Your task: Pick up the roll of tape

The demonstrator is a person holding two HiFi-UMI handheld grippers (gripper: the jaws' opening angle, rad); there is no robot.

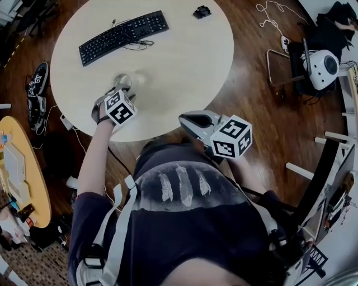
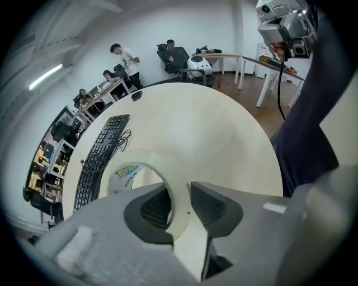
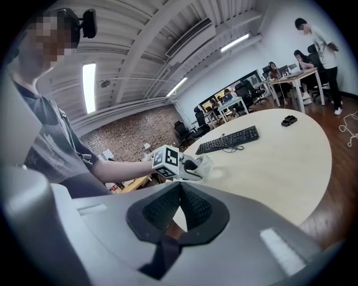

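The roll of tape is a pale, see-through ring with a printed label inside its core. My left gripper is shut on it, one pad inside the ring and one outside, clamping its wall. In the head view the left gripper points steeply down near the round table's front left edge, with the tape at its tips. The right gripper view shows the tape in that gripper just above the tabletop. My right gripper hovers at the table's near edge, its pads shut together with nothing between them.
A black keyboard with a loose cable lies at the back left of the table, a small black object at the far edge. A yellow table stands left, a chair with a white device right. People work at distant desks.
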